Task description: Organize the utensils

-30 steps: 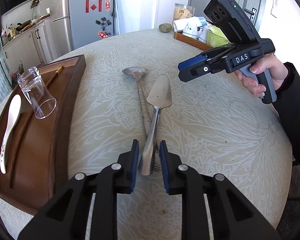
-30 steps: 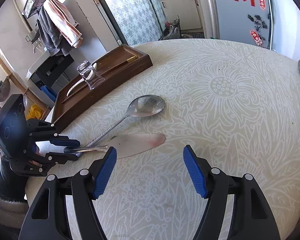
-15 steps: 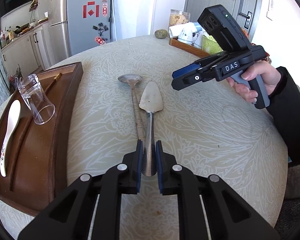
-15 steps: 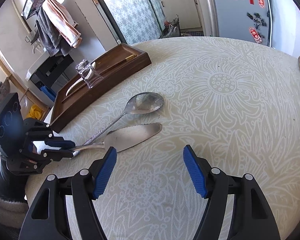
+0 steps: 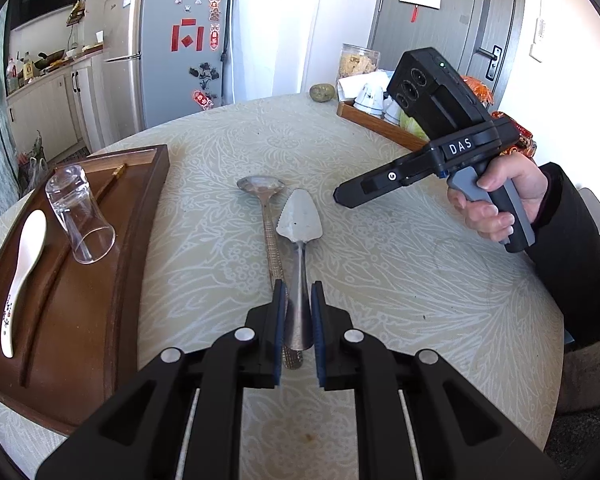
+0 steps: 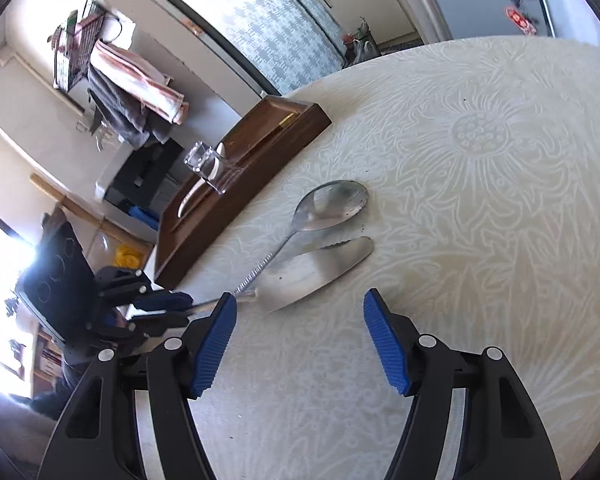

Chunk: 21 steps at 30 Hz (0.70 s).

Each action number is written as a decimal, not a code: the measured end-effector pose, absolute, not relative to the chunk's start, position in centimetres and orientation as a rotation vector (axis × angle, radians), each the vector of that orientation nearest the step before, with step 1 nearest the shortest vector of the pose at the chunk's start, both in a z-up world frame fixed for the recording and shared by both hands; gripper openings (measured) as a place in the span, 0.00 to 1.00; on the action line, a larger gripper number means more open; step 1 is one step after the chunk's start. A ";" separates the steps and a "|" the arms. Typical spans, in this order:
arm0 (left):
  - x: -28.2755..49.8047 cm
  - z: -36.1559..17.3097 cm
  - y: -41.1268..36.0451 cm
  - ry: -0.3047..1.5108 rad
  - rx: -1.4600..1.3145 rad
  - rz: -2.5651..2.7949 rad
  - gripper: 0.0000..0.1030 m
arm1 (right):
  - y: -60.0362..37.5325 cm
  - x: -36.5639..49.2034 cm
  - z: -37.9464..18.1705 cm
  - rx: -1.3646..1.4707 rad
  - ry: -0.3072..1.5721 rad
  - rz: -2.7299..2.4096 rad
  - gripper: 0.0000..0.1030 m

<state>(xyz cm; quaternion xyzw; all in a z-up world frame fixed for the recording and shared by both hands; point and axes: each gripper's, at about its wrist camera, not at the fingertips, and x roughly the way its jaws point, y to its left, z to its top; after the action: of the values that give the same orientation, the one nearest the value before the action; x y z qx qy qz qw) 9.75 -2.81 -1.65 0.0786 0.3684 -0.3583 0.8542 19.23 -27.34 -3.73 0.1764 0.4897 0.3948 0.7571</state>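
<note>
The left gripper (image 5: 296,320) has its jaws clenched on the handle of the flat steel cake server with a serrated edge (image 5: 300,220), gripping near the handle's end, probably so the broad blade stays clear and can be swung over as one piece. The server lies on the round bench covered in a pale floral cloth (image 5: 380,280), its blade just beside the bowl of the large steel serving spoon with a textured handle (image 5: 262,188); the two handles run side by side, touching or nearly so (the spoon's end shows just under the left jaw, so it may get dragged along).

To the left sits the long dark wooden tray (image 5: 140,220), the likely home for these utensils. It already holds a white ceramic soup spoon (image 5: 24,264), a clear drinking glass on its side (image 5: 80,216) and what looks like a gold-tipped chopstick (image 5: 114,176) in a groove.

The right gripper (image 6: 300,340) hovers above the bench near the server's blade, gripping nothing, its jaws easing inward with nothing between them, seemingly waiting its turn at the spoon.
</note>
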 end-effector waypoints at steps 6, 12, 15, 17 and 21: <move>9.5 -1.2 -3.3 0.753 0.159 -0.766 0.13 | -26.9 19.3 -3.9 0.427 1.093 0.839 0.47; 9.1 -1.1 -4.1 0.748 0.171 -0.795 0.05 | -25.9 19.2 -3.9 0.405 1.093 0.828 0.40; 9.1 -1.6 -4.3 0.760 0.186 -0.796 0.05 | -25.6 19.4 -4.1 0.401 1.099 0.806 0.29; 9.1 -1.9 -4.5 0.773 0.201 -0.788 0.05 | -25.8 19.4 -4.0 0.393 1.093 0.796 0.29; 9.2 -2.3 -4.7 0.785 0.235 -0.768 0.04 | -26.2 19.5 -3.6 0.363 1.072 0.758 0.29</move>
<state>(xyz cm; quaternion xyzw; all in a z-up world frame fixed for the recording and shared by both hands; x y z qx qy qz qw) 9.18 -4.72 -2.31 0.1113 0.3721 -0.3640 0.8466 19.45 -26.21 -3.55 0.1677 0.4953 0.3506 0.7769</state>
